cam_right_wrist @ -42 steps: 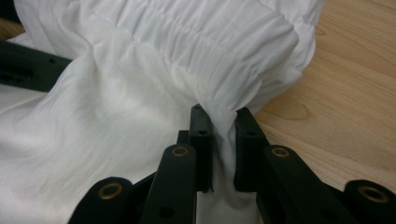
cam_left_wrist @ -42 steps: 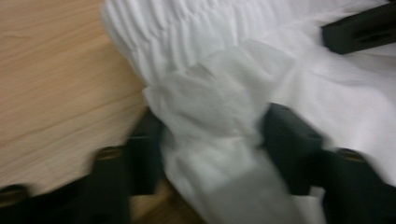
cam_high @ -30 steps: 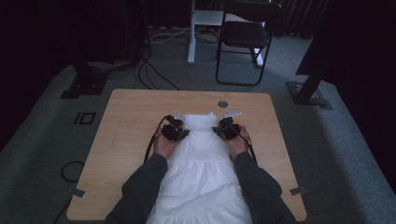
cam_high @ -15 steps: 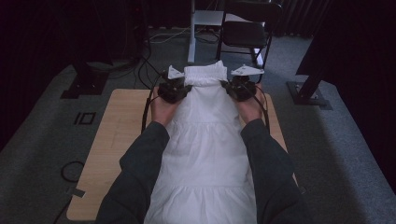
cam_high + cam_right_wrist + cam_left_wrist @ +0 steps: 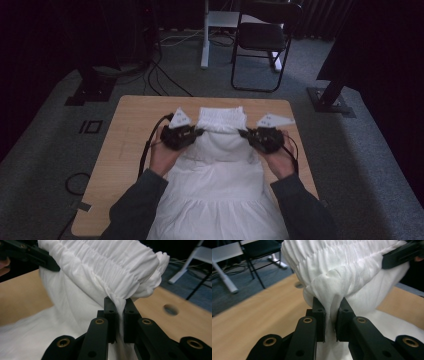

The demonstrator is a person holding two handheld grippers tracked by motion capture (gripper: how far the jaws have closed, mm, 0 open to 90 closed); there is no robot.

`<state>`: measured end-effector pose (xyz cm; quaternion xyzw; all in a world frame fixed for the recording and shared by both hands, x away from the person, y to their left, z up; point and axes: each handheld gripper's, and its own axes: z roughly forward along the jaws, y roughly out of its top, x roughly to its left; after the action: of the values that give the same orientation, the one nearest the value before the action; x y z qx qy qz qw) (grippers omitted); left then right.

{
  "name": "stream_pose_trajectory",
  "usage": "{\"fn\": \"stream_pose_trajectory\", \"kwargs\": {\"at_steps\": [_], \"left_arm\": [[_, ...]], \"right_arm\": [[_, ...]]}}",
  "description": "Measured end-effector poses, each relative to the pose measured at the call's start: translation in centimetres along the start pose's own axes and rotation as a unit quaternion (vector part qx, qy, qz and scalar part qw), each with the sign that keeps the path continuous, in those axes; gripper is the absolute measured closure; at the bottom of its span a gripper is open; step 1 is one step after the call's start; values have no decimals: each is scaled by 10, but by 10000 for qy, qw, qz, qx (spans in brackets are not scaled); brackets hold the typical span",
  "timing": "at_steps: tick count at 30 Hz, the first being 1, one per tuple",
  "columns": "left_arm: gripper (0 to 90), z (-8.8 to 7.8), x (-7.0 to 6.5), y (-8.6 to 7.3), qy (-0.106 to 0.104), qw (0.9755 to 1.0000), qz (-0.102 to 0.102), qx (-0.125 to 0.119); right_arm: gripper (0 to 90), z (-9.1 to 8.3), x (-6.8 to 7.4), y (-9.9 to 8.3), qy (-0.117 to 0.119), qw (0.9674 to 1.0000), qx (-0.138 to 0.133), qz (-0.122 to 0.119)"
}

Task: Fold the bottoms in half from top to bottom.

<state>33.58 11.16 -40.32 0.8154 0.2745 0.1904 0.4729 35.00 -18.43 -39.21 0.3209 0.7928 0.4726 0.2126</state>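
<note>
High cam above, looks fwd/down at table (image 5: 130,135); 2 gripper cams close-up — share white garment (image 5: 220,150).

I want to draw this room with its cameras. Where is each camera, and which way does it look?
High view: above the person's side, looking forward and down at the table; both forearms, the left gripper and the right gripper show.
Left gripper view: rides that gripper, looking along its jaws at the pinched dress.
Right gripper view: rides that gripper, jaws pinching the dress, toward the table's hole.
Shared: both gripper views show the dress's gathered band and the other gripper.
</note>
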Motion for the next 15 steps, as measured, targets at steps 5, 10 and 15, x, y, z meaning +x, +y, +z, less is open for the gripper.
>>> {"fn": "stream_pose_trajectory", "kwargs": {"at_steps": [5,10,15], "left_arm": [[806,-12,-41,-54,-339,9990,21,297],[794,8,-58,-112,-637,9912,-109,1153],[796,32,-62,-139,-554,9861,-118,1561]], "right_arm": [[840,-22,42,-58,350,9991,226,76],[835,-12,72,-119,490,9945,916,123],[835,13,77,-156,543,9867,1476,413]]}}
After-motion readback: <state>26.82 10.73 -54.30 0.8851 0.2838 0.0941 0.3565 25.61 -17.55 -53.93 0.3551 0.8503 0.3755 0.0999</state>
